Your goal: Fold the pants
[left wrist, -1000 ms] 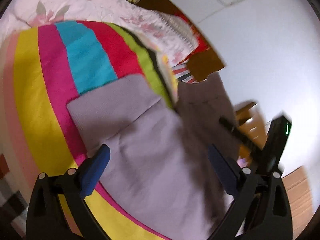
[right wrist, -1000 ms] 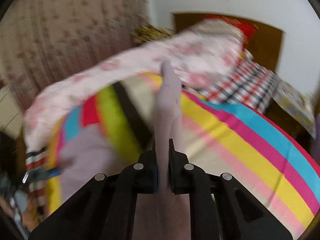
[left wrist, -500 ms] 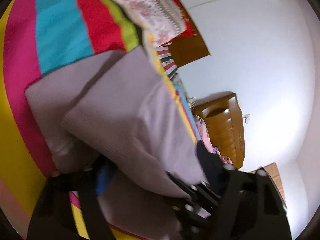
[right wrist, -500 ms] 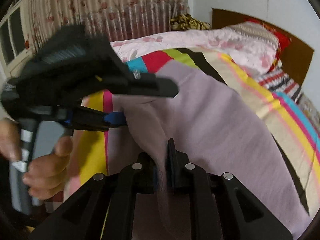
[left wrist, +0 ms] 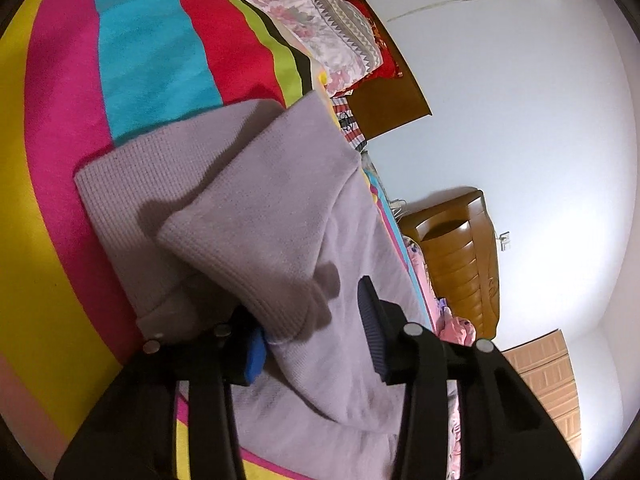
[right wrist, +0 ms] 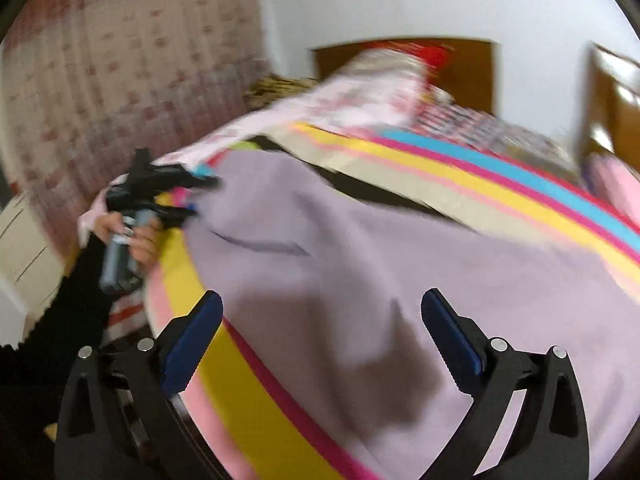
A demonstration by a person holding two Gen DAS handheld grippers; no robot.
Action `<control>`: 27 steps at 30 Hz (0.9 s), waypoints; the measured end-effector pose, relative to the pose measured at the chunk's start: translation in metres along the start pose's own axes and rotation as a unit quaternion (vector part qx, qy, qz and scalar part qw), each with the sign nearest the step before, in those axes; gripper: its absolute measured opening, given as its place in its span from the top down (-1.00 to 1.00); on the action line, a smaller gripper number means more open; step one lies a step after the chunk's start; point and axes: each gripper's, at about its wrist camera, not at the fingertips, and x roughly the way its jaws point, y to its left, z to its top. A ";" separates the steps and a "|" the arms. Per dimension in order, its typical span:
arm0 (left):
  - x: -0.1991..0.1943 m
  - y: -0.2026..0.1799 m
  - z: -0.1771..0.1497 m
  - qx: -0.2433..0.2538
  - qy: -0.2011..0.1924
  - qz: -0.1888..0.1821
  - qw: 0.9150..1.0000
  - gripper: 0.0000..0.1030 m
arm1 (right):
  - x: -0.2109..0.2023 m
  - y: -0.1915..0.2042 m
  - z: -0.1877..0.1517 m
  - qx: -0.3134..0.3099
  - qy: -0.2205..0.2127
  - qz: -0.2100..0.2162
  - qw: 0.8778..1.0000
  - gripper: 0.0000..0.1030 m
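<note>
The lilac knit pants (left wrist: 256, 208) lie on the striped bedspread (left wrist: 152, 52), folded over with one ribbed cuff lying on top of the other. My left gripper (left wrist: 316, 332) has its jaws apart around the upper cuff edge; the cloth lies between the blue pads (left wrist: 370, 328) without being pinched. My right gripper (right wrist: 320, 336) is open and empty above the pants (right wrist: 400, 264). In the right wrist view the left gripper (right wrist: 192, 196) and the hand holding it are at the pants' far left end.
Floral quilt and pillows (left wrist: 320, 24) lie at the head of the bed by a dark wooden headboard (left wrist: 384, 96). A wooden dresser (left wrist: 460, 256) stands against the white wall. A patterned curtain (right wrist: 120, 80) hangs behind the bed's left side.
My right gripper let go of the pants leg, opened and pulled back. The leg now lies folded over the other. My left gripper stays open at the cuff end.
</note>
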 end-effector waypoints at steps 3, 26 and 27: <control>0.001 -0.006 0.000 0.013 -0.001 0.015 1.000 0.25 | -0.022 -0.027 -0.032 0.032 0.024 -0.045 0.998 -0.87; -0.041 -0.117 0.072 0.096 -0.003 0.054 0.994 0.79 | 0.000 0.007 -0.076 -0.108 0.040 -0.095 0.989 -0.25; -0.039 -0.105 0.071 0.085 0.001 0.059 0.995 0.79 | 0.001 0.008 -0.078 -0.114 0.042 -0.101 0.987 -0.16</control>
